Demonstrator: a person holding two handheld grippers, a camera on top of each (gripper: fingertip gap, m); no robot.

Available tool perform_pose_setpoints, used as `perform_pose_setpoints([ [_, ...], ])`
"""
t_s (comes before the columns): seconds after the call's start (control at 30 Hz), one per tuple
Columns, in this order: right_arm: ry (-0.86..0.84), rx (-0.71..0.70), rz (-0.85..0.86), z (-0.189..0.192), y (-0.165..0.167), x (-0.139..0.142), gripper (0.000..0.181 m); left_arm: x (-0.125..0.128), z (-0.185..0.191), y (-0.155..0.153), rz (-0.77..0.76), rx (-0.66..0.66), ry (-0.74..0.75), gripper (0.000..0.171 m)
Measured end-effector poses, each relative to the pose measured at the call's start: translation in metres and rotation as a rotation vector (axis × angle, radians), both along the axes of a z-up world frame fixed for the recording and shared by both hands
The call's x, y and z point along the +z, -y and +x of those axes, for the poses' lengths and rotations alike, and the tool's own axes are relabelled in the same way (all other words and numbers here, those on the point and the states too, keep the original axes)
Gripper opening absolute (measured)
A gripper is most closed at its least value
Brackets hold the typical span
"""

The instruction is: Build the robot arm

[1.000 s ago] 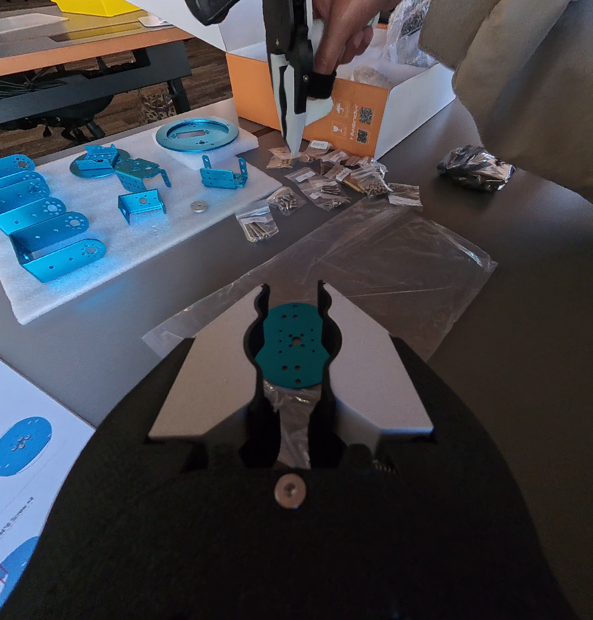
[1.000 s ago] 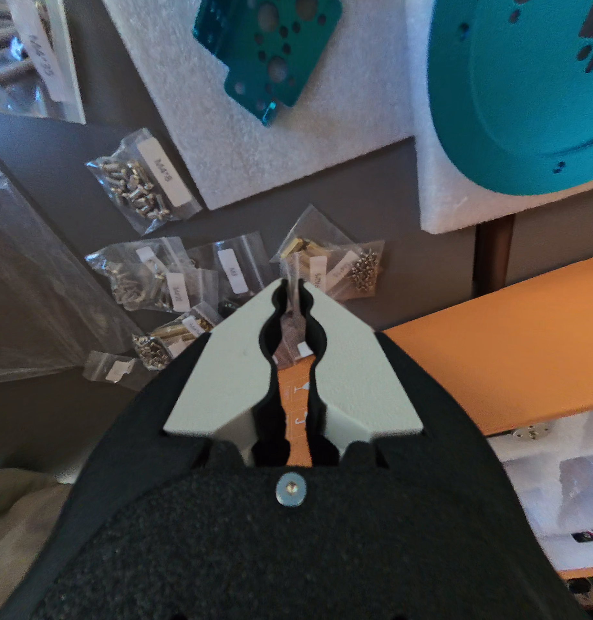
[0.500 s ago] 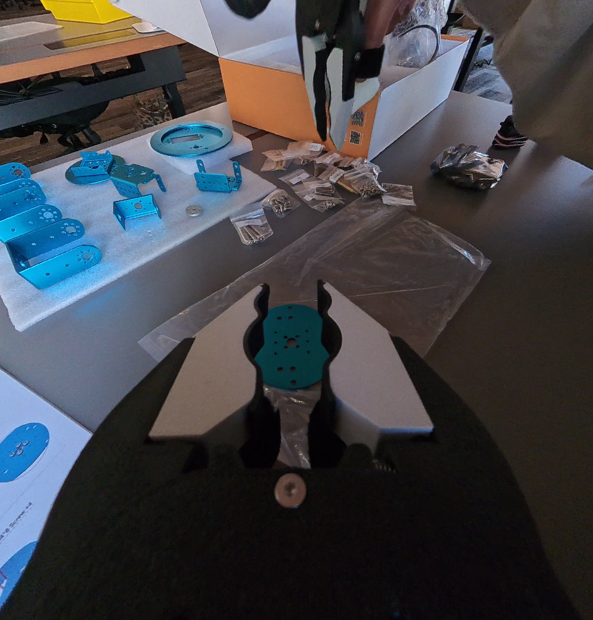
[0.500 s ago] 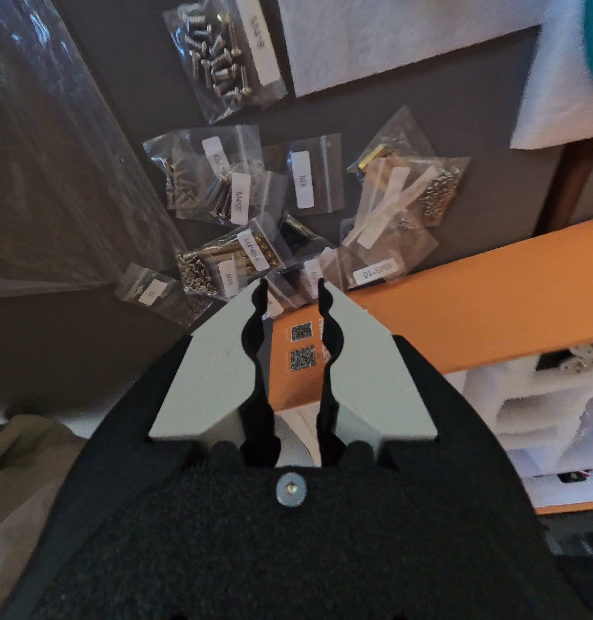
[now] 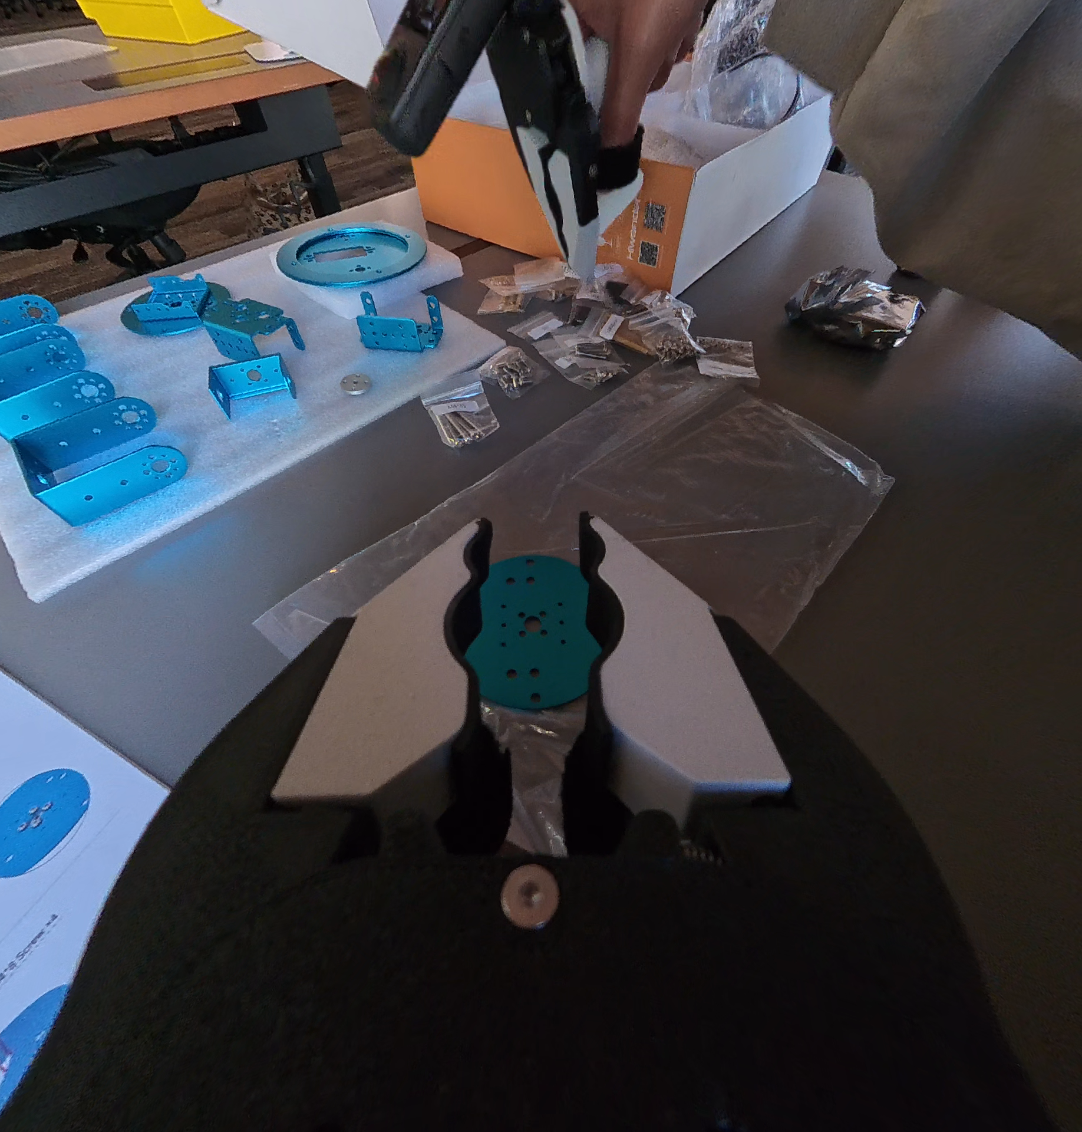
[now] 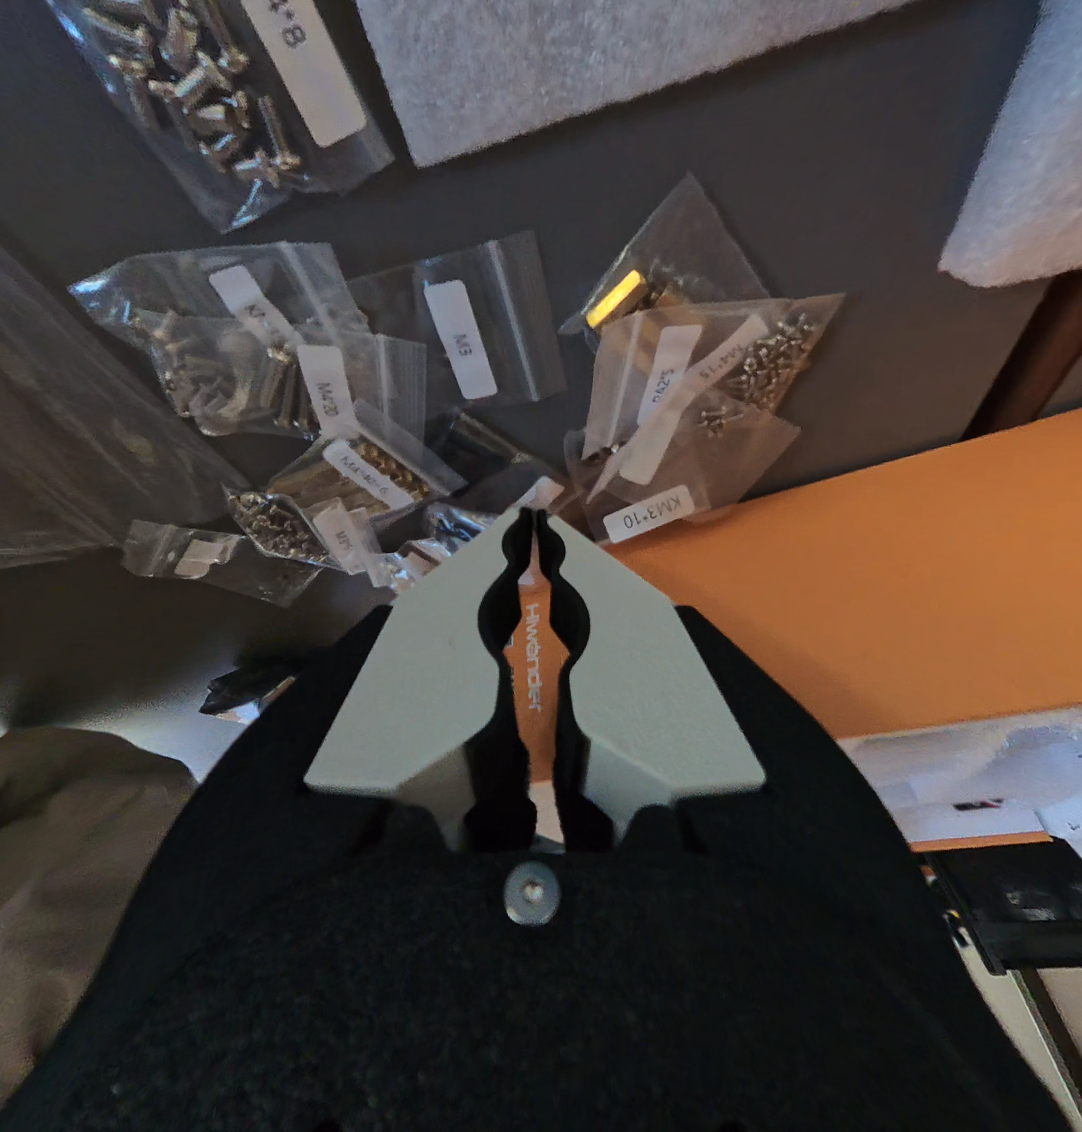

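Two fingers of my left gripper (image 5: pixel 531 527) clamp a teal disc (image 5: pixel 531 637) by its edges; it lies flat, long axis running away from me, above a clear bag (image 5: pixel 710 465) on the grey table (image 5: pixel 955 551). Farther off, my right gripper (image 5: pixel 578 260) points steeply down, a hand (image 5: pixel 636 55) on its grip, fingers pinched nearly shut at the screw packets (image 6: pixel 367 465) beside the orange box (image 6: pixel 863 582); I cannot tell whether they hold one.
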State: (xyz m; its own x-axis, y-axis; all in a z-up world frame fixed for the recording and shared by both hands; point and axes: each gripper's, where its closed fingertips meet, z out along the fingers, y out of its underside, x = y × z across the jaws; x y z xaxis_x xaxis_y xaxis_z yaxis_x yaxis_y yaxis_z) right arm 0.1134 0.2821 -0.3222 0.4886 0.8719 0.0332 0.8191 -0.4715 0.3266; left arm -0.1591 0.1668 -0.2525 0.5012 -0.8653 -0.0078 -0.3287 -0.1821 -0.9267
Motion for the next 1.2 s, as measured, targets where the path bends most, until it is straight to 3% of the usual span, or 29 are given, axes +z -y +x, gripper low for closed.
perform_pose_setpoints([
  [0.17, -0.042, -0.048, 0.023, -0.001, 0.009, 0.030, 0.000, 0.000, -0.002, -0.002, -0.002, 0.009, 0.003, 0.029],
  [0.37, -0.107, 0.010, 0.264, -0.007, -0.015, 0.082, 0.000, -0.001, -0.001, -0.002, -0.009, 0.006, 0.004, 0.029],
  [0.43, -0.116, 0.031, 0.266, -0.014, -0.019, 0.080, 0.000, -0.001, 0.000, -0.001, -0.008, 0.002, 0.002, 0.029],
  [0.6, -0.059, 0.119, 0.269, -0.024, -0.046, 0.042, 0.000, -0.001, -0.002, -0.004, -0.002, 0.014, -0.001, 0.028],
  [0.8, -0.067, 0.083, 0.269, -0.023, -0.069, 0.014, 0.001, 0.000, -0.003, -0.005, -0.019, 0.018, 0.013, 0.029],
  [1.2, -0.087, 0.044, 0.333, 0.003, -0.060, 0.045, 0.000, -0.001, -0.002, -0.003, -0.002, 0.014, -0.003, 0.029],
])
